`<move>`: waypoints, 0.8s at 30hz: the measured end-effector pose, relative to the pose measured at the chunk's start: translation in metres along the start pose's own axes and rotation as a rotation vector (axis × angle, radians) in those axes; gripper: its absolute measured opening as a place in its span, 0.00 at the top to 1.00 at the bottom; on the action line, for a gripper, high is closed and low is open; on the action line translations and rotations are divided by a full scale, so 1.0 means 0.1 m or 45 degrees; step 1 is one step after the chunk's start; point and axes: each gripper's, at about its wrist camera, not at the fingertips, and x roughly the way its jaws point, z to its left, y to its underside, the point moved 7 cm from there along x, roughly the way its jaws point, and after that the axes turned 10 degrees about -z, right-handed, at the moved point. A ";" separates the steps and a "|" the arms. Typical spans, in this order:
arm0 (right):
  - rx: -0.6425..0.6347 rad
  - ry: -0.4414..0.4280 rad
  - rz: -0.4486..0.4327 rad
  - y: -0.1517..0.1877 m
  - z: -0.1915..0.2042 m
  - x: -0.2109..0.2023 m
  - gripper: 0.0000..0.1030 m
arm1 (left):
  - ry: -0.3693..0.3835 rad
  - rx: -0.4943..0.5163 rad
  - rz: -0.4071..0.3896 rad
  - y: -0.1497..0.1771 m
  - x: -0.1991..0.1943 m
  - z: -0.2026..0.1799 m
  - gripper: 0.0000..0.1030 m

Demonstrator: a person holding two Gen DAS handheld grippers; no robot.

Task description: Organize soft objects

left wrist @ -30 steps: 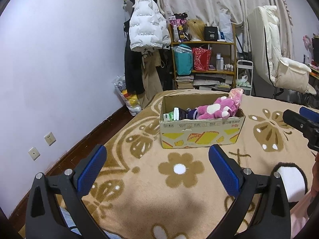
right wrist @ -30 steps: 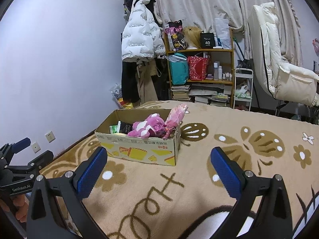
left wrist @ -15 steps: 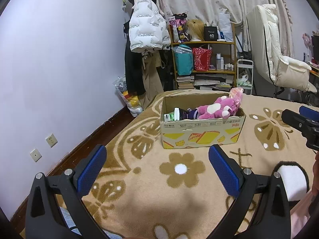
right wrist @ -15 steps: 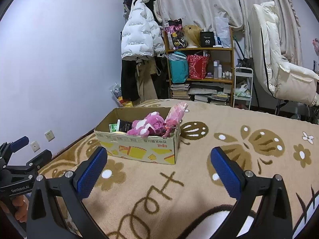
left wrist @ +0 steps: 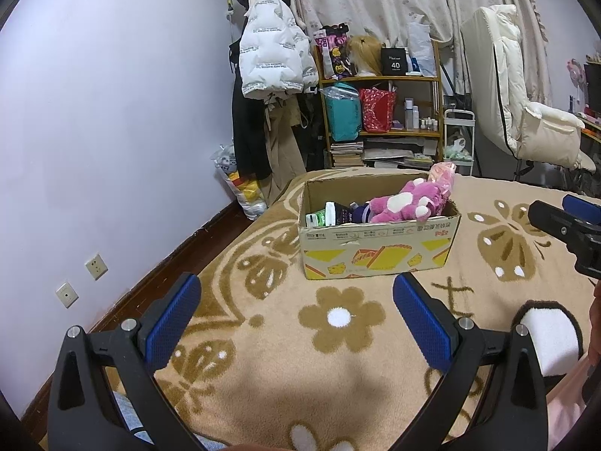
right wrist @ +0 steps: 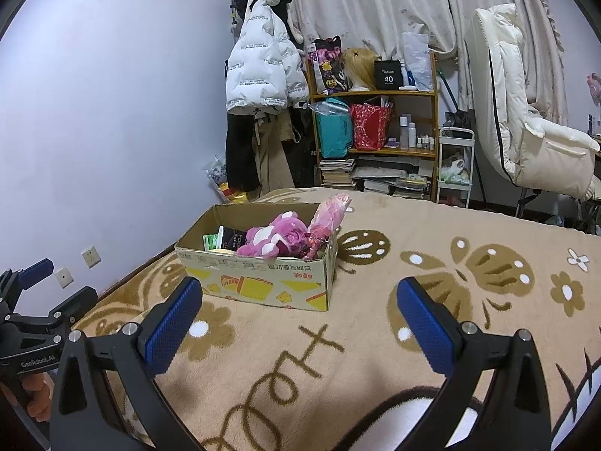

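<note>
Inside the cardboard box on the fuzzy tan blanket lies a fluffy pink plush toy, beside some small packets. Left gripper and right gripper hover near the box, fingers spread, holding nothing.

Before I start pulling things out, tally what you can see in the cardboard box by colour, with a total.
Contents of the cardboard box, only what shows above the rim:
Pink or magenta plush toy: 1
Pale pink soft item at the far right corner: 1
Green-and-white packs: 2, possibly more behind
Dark pack: 1
Dark purple item, kind unclear: 1
Total: 6 visible; anything deeper is hidden.
</note>
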 end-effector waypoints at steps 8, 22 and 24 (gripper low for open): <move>0.004 0.004 0.002 0.00 0.00 0.01 0.00 | 0.001 0.001 -0.004 -0.01 -0.01 -0.01 0.02; 0.006 0.006 0.005 0.01 -0.03 -0.01 0.00 | 0.001 0.010 -0.002 0.01 0.00 -0.01 0.02; 0.006 0.004 0.006 0.00 -0.03 0.00 0.00 | 0.002 0.009 -0.002 0.01 0.00 -0.01 0.02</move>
